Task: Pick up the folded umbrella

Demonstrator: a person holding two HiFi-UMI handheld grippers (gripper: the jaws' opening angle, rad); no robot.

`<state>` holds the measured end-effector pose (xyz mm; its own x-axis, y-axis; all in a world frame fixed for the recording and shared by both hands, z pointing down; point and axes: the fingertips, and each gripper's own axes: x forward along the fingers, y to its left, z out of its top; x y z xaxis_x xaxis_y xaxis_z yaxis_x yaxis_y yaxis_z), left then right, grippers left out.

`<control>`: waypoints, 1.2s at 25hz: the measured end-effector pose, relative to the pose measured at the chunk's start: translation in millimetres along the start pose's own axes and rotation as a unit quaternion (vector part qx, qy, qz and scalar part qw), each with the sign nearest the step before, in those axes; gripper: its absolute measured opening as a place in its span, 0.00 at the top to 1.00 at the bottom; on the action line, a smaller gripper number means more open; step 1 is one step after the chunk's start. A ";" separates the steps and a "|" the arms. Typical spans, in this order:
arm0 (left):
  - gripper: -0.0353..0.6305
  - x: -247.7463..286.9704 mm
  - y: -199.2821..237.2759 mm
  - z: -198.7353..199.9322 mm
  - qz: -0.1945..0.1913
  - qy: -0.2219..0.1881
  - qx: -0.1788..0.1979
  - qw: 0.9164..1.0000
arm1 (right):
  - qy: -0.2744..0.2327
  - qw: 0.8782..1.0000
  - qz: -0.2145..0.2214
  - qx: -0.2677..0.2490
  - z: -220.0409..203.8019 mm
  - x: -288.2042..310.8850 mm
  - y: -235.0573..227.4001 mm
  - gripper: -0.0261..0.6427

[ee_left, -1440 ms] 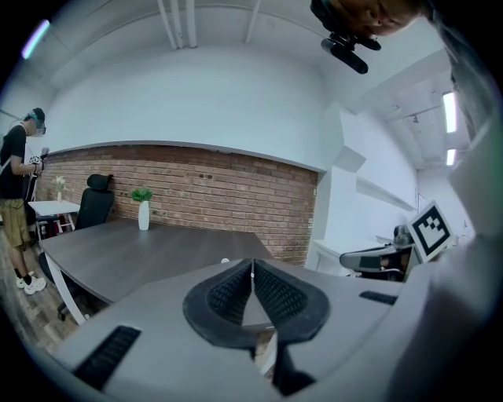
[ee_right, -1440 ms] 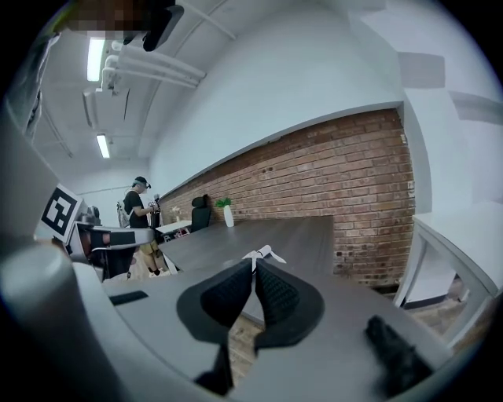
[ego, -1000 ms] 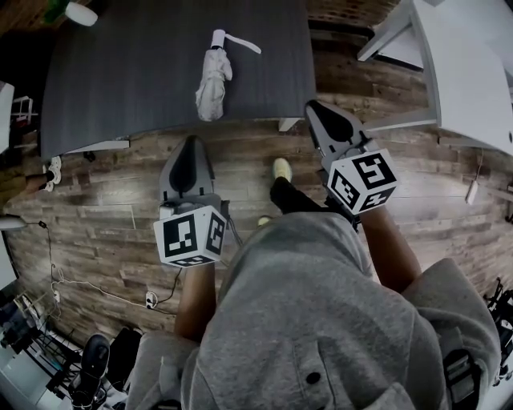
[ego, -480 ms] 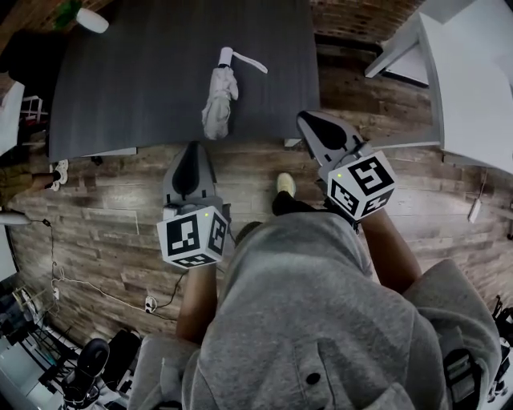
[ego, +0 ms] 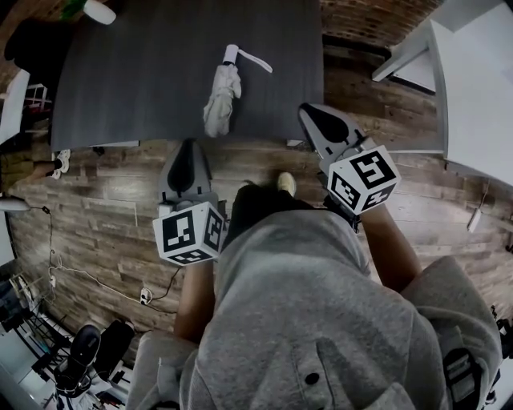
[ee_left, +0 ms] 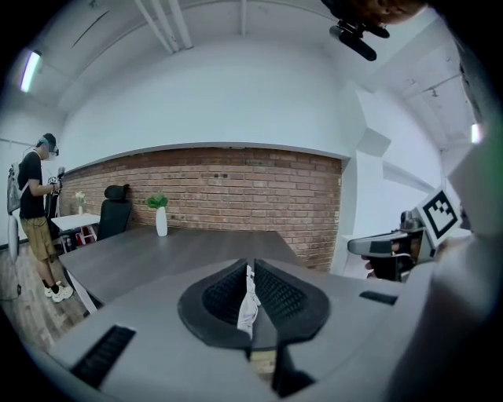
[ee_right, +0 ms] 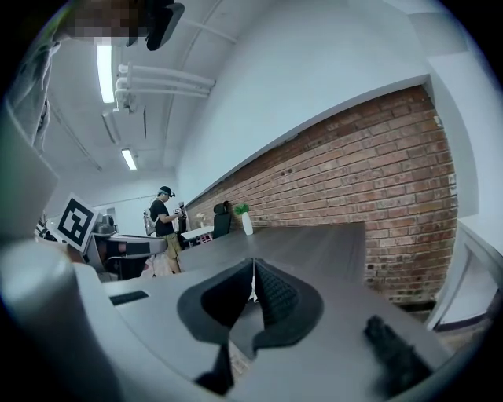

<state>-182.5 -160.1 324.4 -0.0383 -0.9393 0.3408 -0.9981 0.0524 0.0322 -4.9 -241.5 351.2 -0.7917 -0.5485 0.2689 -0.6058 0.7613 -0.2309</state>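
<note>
The folded umbrella, pale with a white handle and strap, lies on the dark table near its front edge. My left gripper is shut and empty, just short of that edge and a little left of the umbrella. My right gripper is also shut and empty, its tip over the table's near right corner. In the left gripper view the umbrella shows as a pale strip ahead of the shut left gripper. The right gripper points along the tabletop.
A white vase with a plant stands at the table's far left. A white table is to the right. A person stands far left beside an office chair. Cables lie on the wooden floor.
The table and umbrella have drawn nearer in the head view. Both grippers have moved forward toward the table's front edge, and both stay shut.
</note>
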 end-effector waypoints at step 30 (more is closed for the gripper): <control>0.61 85.3 13.3 -44.7 -0.046 0.099 0.007 0.994 | 0.047 0.998 -0.032 0.012 -22.5 31.8 -36.2 0.92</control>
<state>-197.0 -224.4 396.0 0.0613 -0.8549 0.5151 -0.9976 -0.0364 0.0584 -6.4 -278.8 389.2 -0.7414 -0.5602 0.3696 -0.6575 0.7164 -0.2331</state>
